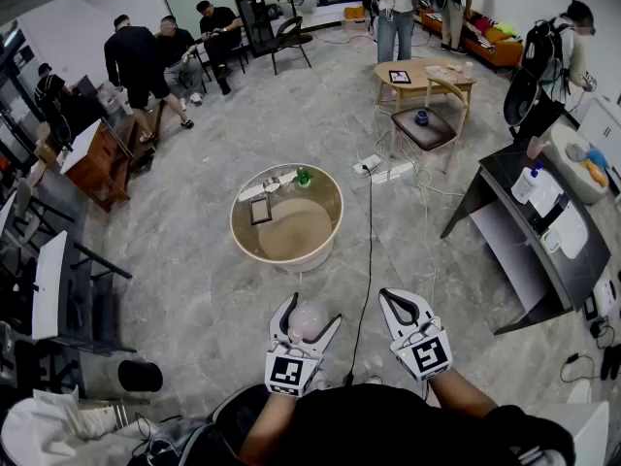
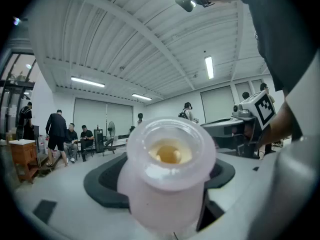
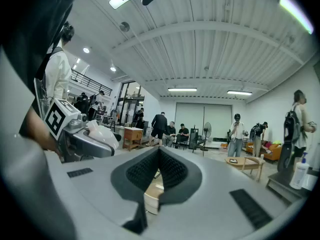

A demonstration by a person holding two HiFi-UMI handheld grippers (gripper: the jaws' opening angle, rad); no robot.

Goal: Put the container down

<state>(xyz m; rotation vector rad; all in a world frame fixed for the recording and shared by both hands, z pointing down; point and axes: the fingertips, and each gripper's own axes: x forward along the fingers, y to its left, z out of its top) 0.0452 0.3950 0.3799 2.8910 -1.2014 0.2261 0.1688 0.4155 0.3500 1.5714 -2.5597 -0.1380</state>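
A pale, translucent container (image 1: 308,324) is pinched between the jaws of the left gripper (image 1: 310,313), low in the frame and just left of centre in the head view. In the left gripper view it fills the middle between the dark pads, which are spread wide around its body. Its round top rim is turned up and back toward the camera, and something yellowish is seen through it; whether it is lidded cannot be told. Its long axis is judged roughly upright, leaning back a little. The right gripper (image 1: 398,303) is held beside it, low and right of centre. Its jaws are pressed together at the tips with nothing gripped; only a sliver of the table is seen through the gap lower down in the right gripper view. The nearest set-down surface is judged to be the round table (image 1: 239,237), straight up-frame from the left gripper and well apart from it across bare floor (image 1: 194,289). A dark flat item (image 1: 260,210) and a green item (image 1: 304,176) are seen on the far half, while the near half looks free. The container is carried in mid-air and has not been put down. The coming move turns on that up-frame gap: the left gripper would need to be taken forward to the table and lowered with the rim kept up. The right gripper is a little further from the table and is not needed.
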